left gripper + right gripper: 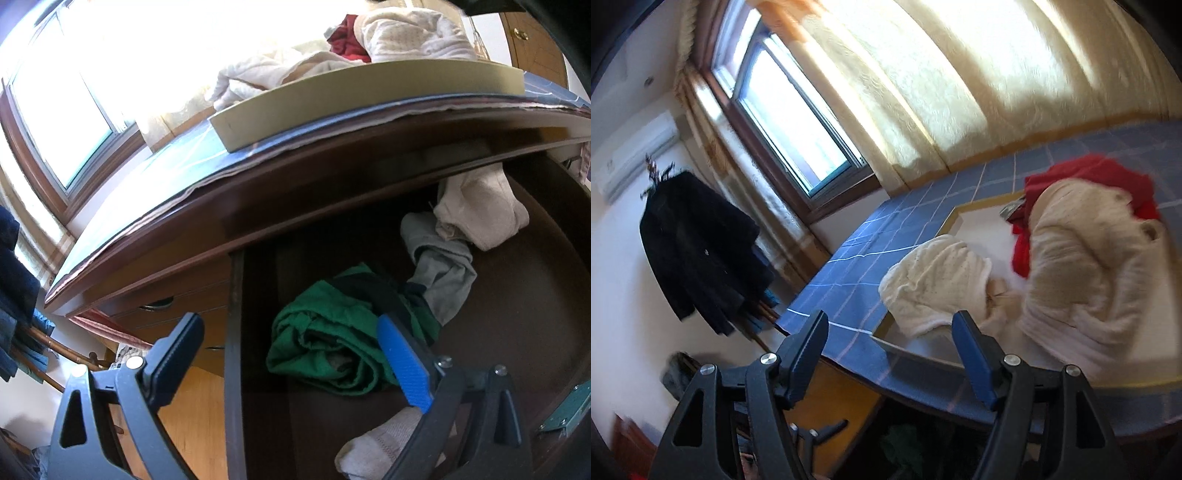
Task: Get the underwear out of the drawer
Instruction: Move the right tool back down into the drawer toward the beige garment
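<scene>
Left hand-held gripper (291, 343): jaws apart, nothing clamped; lower centre of its frame, poised over the open drawer (517, 314), apparently ready to pick the next garment. Green underwear (325, 343) lies crumpled between the jaws on the drawer floor, the blue pad (402, 362) just beside it; whether they touch cannot be told. Grey cloth (439, 266) and beige cloth (480, 210) sit upper right in the drawer, a pale sock (380, 443) at the bottom. Right hand-held gripper (890, 339): jaws apart, empty, bottom centre, facing the tray (979, 229) on the blue-tiled counter (849, 280). Cream garments (1082, 266) and a red one (1089, 177) are heaped in the tray at right, evidently the collecting place. No legible writing or labels.
</scene>
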Available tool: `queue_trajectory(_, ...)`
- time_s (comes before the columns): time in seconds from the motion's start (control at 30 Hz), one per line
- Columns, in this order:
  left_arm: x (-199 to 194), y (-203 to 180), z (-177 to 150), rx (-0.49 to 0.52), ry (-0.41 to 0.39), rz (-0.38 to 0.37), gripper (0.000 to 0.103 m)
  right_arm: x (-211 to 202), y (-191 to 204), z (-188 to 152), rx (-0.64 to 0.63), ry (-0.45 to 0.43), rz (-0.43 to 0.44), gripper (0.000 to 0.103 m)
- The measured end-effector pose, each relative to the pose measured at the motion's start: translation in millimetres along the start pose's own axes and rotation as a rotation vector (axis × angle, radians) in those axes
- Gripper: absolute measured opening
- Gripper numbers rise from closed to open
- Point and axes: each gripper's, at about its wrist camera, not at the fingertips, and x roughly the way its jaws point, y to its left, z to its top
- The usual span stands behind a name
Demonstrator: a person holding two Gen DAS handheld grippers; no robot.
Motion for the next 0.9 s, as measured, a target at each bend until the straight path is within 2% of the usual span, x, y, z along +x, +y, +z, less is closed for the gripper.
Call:
queue_trajectory(0.17,0,0,-1,0.002,0.000,0.003,0.096,-39,4,-28,-0.113,-0.036,-0.120,0.072)
queue_trajectory(0.3,0,-1,-2,0.004,0.000,0.007,0.096,-63,-8,-58,-0.139,-0.041,-0.215,0.072)
queue_trajectory(0.47,1,-2,-2,0.005,0.002,0.011,0.096,-73,-32,-95,-0.137,0.039,-0.302,0.072)
queue_trajectory(0.63,0,-3,-3,0.012,0.003,0.020,0.096,-67,-63,-123,-0.045,0.136,-0.328,0.072)
queue_trajectory(0.77,0,-3,-3,0.014,0.002,0.021,0.096,-55,-81,-135,0.001,0.228,-0.399,0.072)
queue_trajectory(0.9,-1,-2,-3,0.009,-0.001,0.016,0.096,-52,-107,-137,0.156,0.257,-0.394,0.072)
